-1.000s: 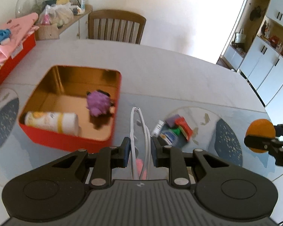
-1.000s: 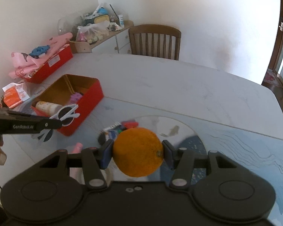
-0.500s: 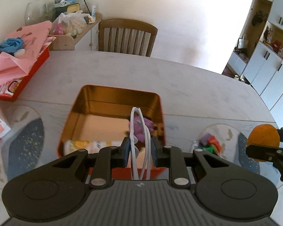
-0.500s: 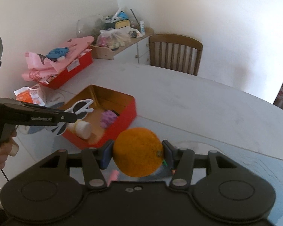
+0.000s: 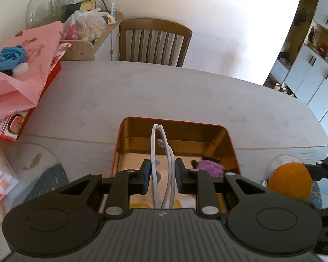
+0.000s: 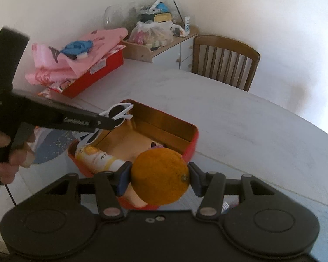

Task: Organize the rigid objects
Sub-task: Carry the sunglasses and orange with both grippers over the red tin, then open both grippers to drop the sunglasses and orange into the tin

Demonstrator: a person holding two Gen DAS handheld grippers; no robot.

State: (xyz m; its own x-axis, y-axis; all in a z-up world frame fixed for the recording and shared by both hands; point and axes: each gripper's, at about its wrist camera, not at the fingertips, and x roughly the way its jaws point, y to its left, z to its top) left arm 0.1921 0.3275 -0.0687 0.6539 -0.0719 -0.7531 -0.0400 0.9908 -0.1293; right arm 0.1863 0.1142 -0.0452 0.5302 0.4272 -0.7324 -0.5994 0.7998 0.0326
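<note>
Left tool (image 5: 161, 175): pinching a pair of white sunglasses (image 5: 160, 163), folded and held edge-on, its pads pressed to either side of the frame.
Left tool's place: over the near end of the red tin (image 5: 231, 139); from the right wrist view the sunglasses (image 6: 118, 114) hang above the tin's left rim, clear of the floor inside.
Left hand (image 6: 9, 150): wrapped round the black handle at the left edge of the right wrist view.
Right tool (image 6: 159, 178): clamped on an orange (image 6: 160, 175), a pad on each flank, stem dimple facing right.
Right tool's place: just short of the tin's near wall; in the left wrist view the orange (image 5: 289, 182) sits off to the right of the tin, beside it and not over it.
Tin (image 6: 191, 142): open, gold inside, on the pale worktop (image 5: 175, 91).
Inside the tin: a white and yellow tube (image 6: 98, 156) lying along the near left side, and a purple fuzzy thing (image 5: 210, 168) toward the right.
Further out: a red box under pink bags (image 5: 21, 76) at the worktop's far left.
Beyond the worktop: a wooden chair (image 5: 154, 41) at the far edge.
</note>
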